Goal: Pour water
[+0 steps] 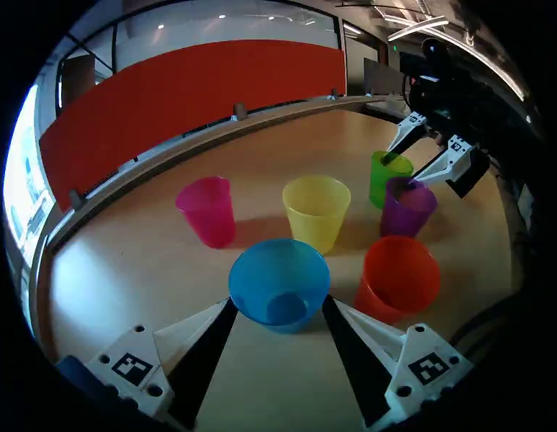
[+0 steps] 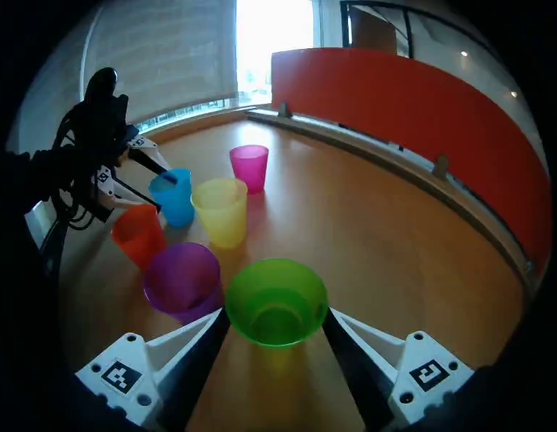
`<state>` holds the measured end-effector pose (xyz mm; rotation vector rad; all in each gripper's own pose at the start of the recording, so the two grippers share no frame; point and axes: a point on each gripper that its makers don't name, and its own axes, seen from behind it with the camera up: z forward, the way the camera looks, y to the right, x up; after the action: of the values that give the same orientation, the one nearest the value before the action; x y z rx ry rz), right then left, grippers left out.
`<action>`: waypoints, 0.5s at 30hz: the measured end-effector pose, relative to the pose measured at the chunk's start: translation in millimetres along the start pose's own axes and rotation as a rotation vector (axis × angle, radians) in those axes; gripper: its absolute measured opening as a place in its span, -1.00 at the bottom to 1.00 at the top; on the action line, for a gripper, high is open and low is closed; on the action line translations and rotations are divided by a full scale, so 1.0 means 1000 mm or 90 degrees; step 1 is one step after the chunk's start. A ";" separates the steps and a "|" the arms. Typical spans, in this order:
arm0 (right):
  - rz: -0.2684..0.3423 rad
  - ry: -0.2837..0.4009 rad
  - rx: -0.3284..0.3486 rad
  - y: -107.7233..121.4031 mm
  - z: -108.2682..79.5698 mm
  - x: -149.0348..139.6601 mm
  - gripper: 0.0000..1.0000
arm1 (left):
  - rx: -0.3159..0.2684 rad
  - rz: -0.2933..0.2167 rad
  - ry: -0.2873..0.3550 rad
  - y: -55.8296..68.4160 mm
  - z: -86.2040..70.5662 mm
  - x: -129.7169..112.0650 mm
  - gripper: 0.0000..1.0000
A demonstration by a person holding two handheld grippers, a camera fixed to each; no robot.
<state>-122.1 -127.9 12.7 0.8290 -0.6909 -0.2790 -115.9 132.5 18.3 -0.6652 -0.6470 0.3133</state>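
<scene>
Right now, in the left gripper view, your left gripper (image 1: 280, 302) presses both fingers against the blue cup (image 1: 278, 277), which stands upright near the table's (image 1: 134, 288) near edge. That square, two-sided hold looks meant to steady it for pouring. The pink cup (image 1: 206, 210), yellow cup (image 1: 316, 212), purple cup (image 1: 408, 207) and orange cup (image 1: 397, 277) stand clustered behind it, ungripped. Toward the far right edge, the right gripper (image 1: 395, 170) brackets the green cup (image 1: 383, 189).

In the right gripper view, that gripper (image 2: 276, 313) clamps the green cup (image 2: 276, 302) on both sides, upright. A faint ring inside may be water, but you cannot be sure. Across the cluster, the left gripper (image 2: 161, 191) straddles the blue cup (image 2: 174, 198), so both cups seem readied as a pouring pair.
</scene>
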 end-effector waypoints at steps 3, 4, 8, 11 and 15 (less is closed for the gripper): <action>-0.001 -0.001 -0.005 0.000 -0.005 -0.004 0.91 | 0.003 0.000 0.001 0.000 -0.005 0.000 0.75; 0.000 -0.001 -0.007 0.000 -0.006 -0.005 0.91 | 0.005 -0.001 0.001 -0.001 -0.006 -0.001 0.75; 0.007 -0.001 -0.015 0.000 -0.014 -0.011 0.91 | 0.011 -0.004 0.001 -0.003 -0.014 -0.002 0.75; 0.011 -0.001 -0.022 -0.001 -0.020 -0.015 0.91 | 0.016 -0.007 0.002 -0.004 -0.019 -0.004 0.75; 0.012 -0.005 -0.031 -0.002 -0.029 -0.019 0.91 | 0.023 -0.008 0.003 -0.005 -0.025 -0.005 0.75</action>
<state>-117.6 -103.3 -11.0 0.7744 -0.6960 -0.2810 -103.1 114.7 4.0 -0.6272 -0.6387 0.3109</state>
